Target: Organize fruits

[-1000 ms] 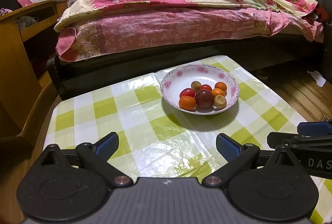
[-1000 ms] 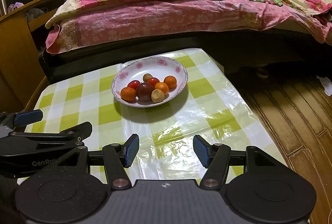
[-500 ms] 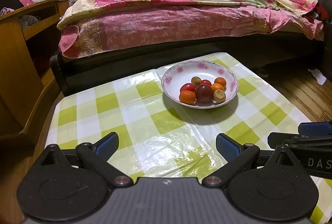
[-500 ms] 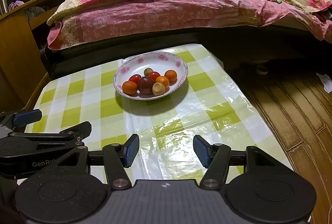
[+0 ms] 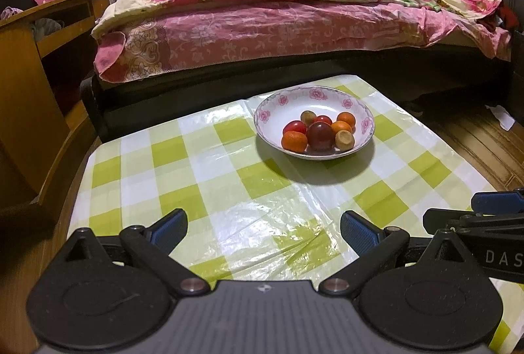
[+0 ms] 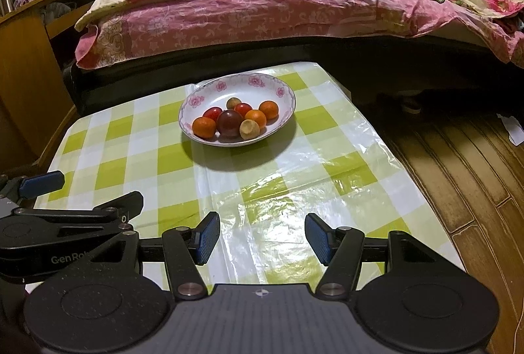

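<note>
Both grippers were held low over the near edge of the bench (image 5: 203, 164), side by side, and both pointed forward toward the bed (image 5: 294, 26). The left gripper (image 5: 263, 227) had its fingers (image 5: 170, 227) spread wide, with nothing between them. The right gripper (image 6: 258, 237) also had its fingers (image 6: 206, 237) apart, somewhat less wide, and it held nothing too. In the left view the right gripper showed at the right border; in the right view the left gripper showed at the left border, so they were near each other but not touching.

The bowl (image 5: 278, 111) stood on the far part of the bench, well apart from both pairs of fingers. From the left gripper it lay ahead and a little to the right; from the right gripper it lay ahead and a little to the left. All the fruits (image 5: 319, 134) were in the bowl, close together: three orange ones, two red ones, one dark red one in the middle, and two brownish ones. The bench was covered with a shiny green and white checked cloth (image 6: 294, 190).
</note>
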`<state>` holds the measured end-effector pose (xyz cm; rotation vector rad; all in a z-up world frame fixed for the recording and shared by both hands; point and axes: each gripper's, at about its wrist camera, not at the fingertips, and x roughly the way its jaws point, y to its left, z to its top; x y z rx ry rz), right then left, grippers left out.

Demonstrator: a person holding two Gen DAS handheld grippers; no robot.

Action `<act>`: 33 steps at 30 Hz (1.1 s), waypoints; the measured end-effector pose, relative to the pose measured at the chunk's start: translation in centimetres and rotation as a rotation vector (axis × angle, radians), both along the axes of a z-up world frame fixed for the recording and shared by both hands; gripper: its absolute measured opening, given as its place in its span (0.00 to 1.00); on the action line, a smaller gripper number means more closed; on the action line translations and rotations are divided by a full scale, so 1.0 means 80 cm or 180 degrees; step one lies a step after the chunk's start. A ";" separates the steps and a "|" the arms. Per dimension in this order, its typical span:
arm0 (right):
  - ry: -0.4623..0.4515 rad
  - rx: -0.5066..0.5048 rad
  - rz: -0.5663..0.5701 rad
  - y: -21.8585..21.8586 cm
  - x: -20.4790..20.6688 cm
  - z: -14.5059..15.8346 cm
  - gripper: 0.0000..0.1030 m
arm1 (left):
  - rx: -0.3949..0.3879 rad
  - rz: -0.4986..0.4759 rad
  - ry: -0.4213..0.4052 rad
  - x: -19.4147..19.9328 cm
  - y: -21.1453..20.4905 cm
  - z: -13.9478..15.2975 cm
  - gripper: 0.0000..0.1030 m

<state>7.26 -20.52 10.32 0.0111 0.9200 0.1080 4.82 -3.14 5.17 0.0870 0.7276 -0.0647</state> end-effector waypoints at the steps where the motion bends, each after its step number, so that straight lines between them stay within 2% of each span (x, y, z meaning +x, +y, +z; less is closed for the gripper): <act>1: 0.0004 -0.0005 0.0000 0.000 -0.001 0.000 0.53 | 0.0007 -0.0002 0.0001 -0.001 0.000 -0.001 1.00; 33: 0.0152 -0.0084 0.0038 -0.004 -0.016 -0.010 0.53 | 0.0095 -0.0007 0.0090 -0.019 -0.010 -0.013 1.00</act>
